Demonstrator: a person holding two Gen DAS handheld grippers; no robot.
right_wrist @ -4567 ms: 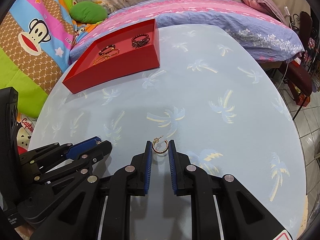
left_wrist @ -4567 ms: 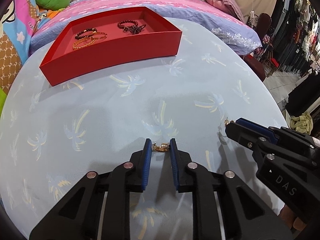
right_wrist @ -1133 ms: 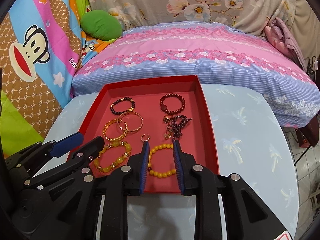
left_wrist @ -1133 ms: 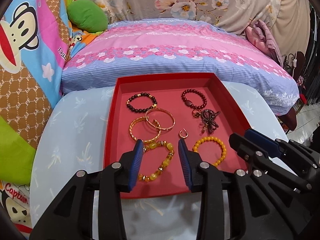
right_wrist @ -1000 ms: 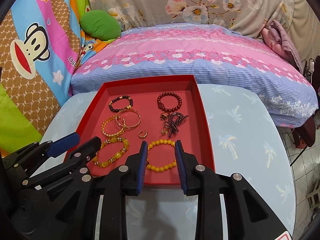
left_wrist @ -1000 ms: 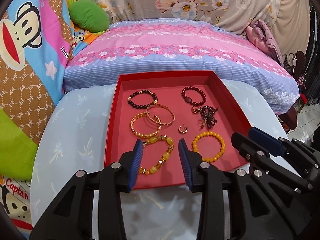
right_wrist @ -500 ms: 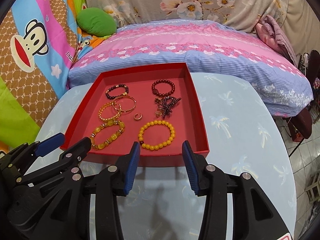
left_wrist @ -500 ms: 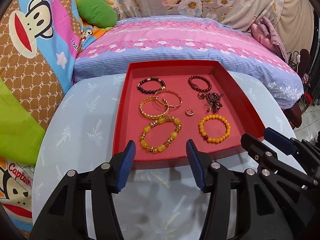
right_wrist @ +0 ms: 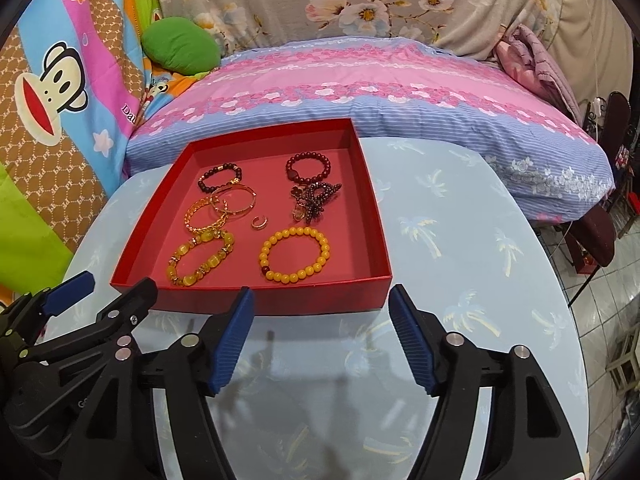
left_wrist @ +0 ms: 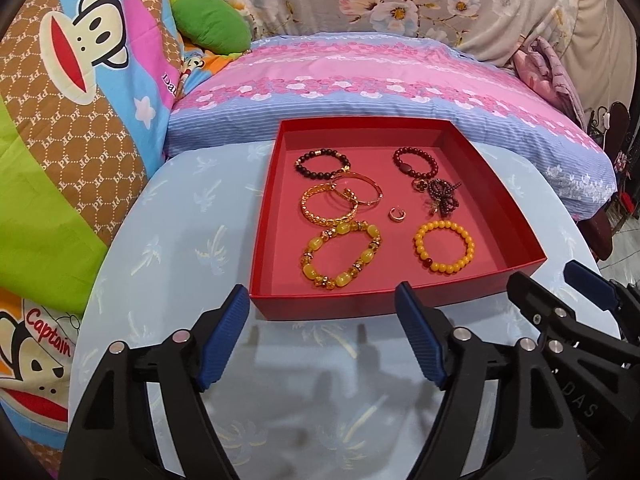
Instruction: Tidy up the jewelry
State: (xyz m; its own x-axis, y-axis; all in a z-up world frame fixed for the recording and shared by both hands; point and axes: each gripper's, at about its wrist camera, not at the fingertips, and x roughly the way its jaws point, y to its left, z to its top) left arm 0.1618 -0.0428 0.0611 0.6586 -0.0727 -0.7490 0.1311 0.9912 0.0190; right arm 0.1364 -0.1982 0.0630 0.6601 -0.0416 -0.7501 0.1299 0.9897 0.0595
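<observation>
The left claw (left_wrist: 322,336) and the right claw (right_wrist: 322,334) hover over the round pale-blue palm-print desk (left_wrist: 192,216), both spreading wider with nothing between their blue pads. Just beyond them, toward the desk's far edge, the shallow red cardboard tray (left_wrist: 264,216) holds beaded bracelets, gold bangles and a small gold hoop earring (left_wrist: 397,214) lying near its middle.

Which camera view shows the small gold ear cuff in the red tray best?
The left wrist view: the small gold ear cuff lies near the picture's middle and its open gap shows. The right wrist view shows it too, a bit smaller.
</observation>
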